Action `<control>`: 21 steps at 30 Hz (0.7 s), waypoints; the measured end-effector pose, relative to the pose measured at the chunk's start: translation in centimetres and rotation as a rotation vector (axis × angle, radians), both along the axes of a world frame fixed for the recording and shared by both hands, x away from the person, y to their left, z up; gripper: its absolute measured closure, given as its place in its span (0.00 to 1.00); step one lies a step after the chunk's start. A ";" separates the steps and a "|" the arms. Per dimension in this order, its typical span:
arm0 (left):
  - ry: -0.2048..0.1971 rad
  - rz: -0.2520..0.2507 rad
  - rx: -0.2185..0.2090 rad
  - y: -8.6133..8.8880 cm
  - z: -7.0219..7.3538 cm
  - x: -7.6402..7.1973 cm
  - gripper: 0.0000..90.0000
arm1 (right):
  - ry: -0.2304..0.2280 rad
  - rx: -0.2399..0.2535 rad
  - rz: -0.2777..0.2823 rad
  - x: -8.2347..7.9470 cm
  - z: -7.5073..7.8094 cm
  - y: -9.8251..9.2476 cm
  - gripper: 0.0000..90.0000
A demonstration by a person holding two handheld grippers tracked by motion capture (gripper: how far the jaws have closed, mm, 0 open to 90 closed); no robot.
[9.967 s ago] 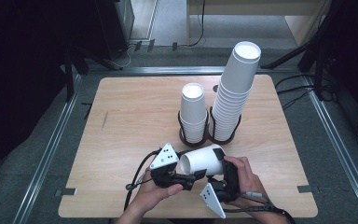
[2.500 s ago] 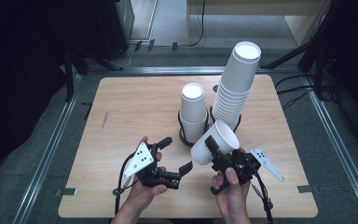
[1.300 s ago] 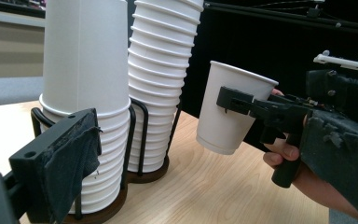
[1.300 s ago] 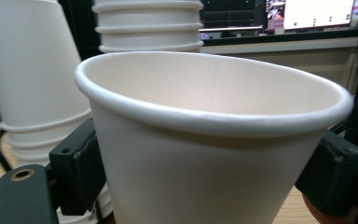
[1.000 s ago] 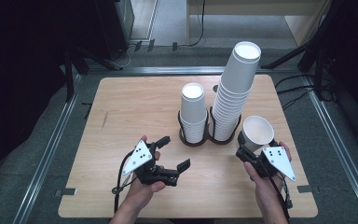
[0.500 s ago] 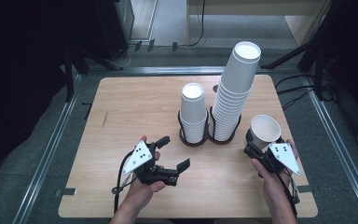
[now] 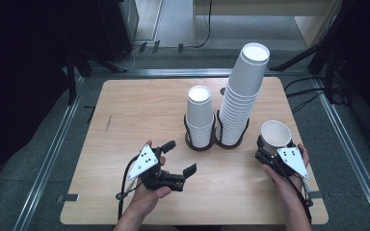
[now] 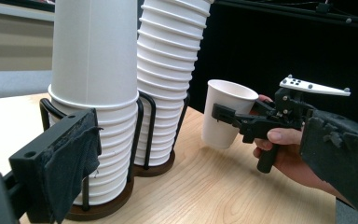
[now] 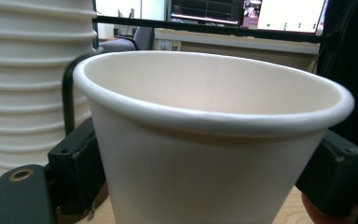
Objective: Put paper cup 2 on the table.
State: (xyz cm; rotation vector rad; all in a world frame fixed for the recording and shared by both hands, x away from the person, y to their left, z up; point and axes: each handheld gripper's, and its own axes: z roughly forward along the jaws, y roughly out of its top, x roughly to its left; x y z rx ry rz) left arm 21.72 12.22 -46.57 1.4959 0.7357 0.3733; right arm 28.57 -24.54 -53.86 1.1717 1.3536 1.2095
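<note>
Two inverted stacks of white paper cups stand side by side near the middle of the light wooden table (image 7: 125, 106), each inside a black wire holder on a round base. The shorter stack (image 7: 200, 115) lies left of the taller stack (image 7: 243, 91), their holders touching. A single white paper cup (image 7: 274, 135) sits upright, mouth up, just right of the taller stack, between the jaws of the right tool (image 7: 270, 153), near the table's right edge. The left tool (image 7: 176, 161) lies in front of the shorter stack, left of centre, well apart from the single cup.
</note>
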 end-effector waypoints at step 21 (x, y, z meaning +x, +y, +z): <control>0.007 0.005 0.009 -0.1 -0.2 0.1 0.00 | 0.073 0.088 -0.066 0.4 -1.5 -1.5 0.14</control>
